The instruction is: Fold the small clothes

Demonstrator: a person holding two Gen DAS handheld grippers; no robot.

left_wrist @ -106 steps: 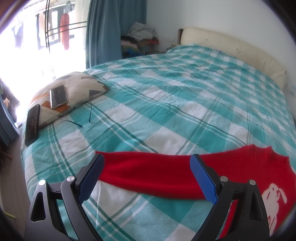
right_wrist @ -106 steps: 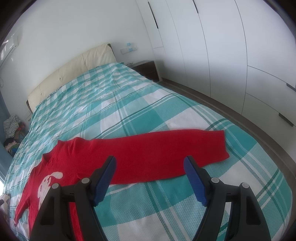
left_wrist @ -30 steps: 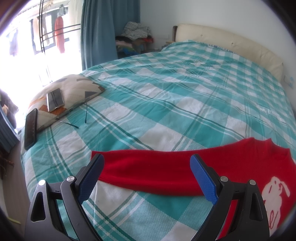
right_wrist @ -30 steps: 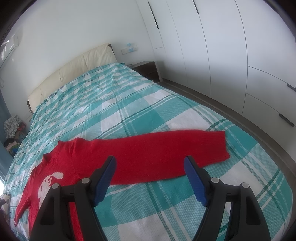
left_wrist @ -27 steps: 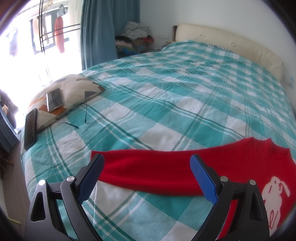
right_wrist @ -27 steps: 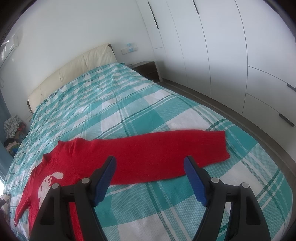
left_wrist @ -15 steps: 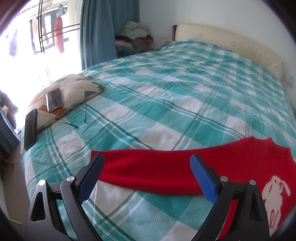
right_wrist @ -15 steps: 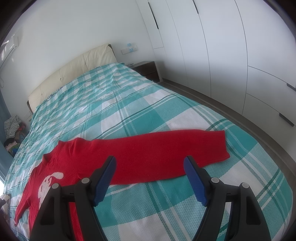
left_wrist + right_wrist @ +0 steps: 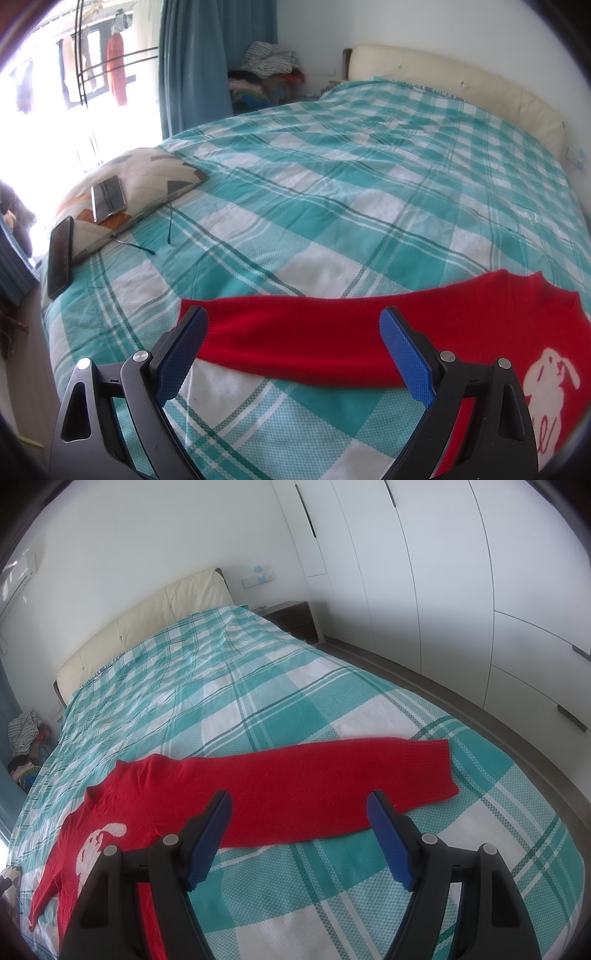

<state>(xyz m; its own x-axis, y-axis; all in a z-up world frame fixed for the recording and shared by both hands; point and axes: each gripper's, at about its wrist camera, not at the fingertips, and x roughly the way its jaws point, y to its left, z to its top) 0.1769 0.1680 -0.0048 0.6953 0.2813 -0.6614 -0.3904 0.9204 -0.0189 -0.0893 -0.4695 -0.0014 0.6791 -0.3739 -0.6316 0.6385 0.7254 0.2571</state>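
Sweater (image 9: 295, 343) flat on bed (image 9: 332, 184). Left gripper (image 9: 293, 345), right gripper (image 9: 299, 827) both released, above sleeves, not touching.

Two phones (image 9: 107, 198) on pillow (image 9: 147, 177)

Red sweater (image 9: 317, 786) fuzzy knit; bedspread (image 9: 332, 192) woven checked cloth; headboard (image 9: 155, 616) smooth cream leather-like.
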